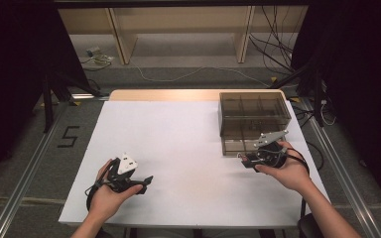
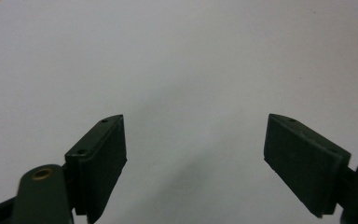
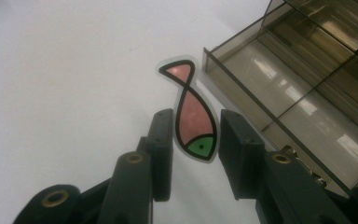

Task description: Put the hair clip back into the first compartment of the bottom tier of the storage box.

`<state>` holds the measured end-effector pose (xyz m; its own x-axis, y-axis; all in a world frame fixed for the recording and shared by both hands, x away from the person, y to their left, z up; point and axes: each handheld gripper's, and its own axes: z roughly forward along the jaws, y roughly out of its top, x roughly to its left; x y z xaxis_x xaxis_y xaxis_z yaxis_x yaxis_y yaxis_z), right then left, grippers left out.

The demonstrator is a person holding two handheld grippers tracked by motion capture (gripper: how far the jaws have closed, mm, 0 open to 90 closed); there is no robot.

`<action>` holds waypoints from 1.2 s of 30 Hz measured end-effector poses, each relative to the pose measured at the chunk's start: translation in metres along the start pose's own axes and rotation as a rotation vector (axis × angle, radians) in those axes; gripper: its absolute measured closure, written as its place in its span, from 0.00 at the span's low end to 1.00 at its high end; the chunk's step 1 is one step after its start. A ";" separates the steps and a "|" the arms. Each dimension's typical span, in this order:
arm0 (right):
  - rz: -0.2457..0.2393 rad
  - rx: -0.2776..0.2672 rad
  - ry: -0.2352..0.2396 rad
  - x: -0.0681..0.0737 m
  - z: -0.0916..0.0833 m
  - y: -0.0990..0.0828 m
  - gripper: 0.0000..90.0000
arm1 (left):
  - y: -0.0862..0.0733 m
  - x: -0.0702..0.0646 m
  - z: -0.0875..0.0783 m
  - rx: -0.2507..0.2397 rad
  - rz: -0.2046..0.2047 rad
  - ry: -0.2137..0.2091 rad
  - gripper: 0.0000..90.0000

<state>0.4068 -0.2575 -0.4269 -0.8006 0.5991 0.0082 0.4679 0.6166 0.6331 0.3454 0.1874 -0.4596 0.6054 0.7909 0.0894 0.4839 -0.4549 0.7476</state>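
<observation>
Trouble looms mid-frame in the right gripper view, where the right hand-held gripper [image 3: 193,154], released, straddles the flat fish sticker [image 3: 192,116] lying on the surface [image 3: 65,70] beside the smoky compartment box [image 3: 307,74], since its pads could skid over so thin a piece.

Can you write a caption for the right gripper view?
Claw straddles a pink fish beside the brown box.

**benchfan:** where's the left gripper [image 1: 140,184] at?

**gripnerd:** low at the near left, held in the left hand [image 1: 110,191], forearm coming in from the bottom edge. Jaws gaping wide, pointing right.

**benchfan:** and the right gripper [image 1: 244,159]?

**gripnerd:** right hand [image 1: 284,171] cups it from behind, wrist bent inward, jaws aimed left. They're partway closed with a gap between them.
</observation>
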 end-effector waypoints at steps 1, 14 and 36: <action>0.002 -0.001 -0.001 0.000 0.000 0.000 0.74 | 0.000 0.000 0.000 0.000 0.000 0.001 0.23; 0.021 -0.018 -0.013 -0.001 -0.001 0.001 0.74 | 0.000 0.000 0.000 -0.003 -0.003 0.002 0.24; 0.055 -0.054 -0.041 -0.003 -0.001 0.004 0.74 | 0.000 0.000 0.000 0.000 -0.001 0.001 0.24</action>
<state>0.4103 -0.2570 -0.4237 -0.7577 0.6525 0.0138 0.4895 0.5543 0.6732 0.3456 0.1874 -0.4596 0.6042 0.7919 0.0891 0.4849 -0.4540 0.7475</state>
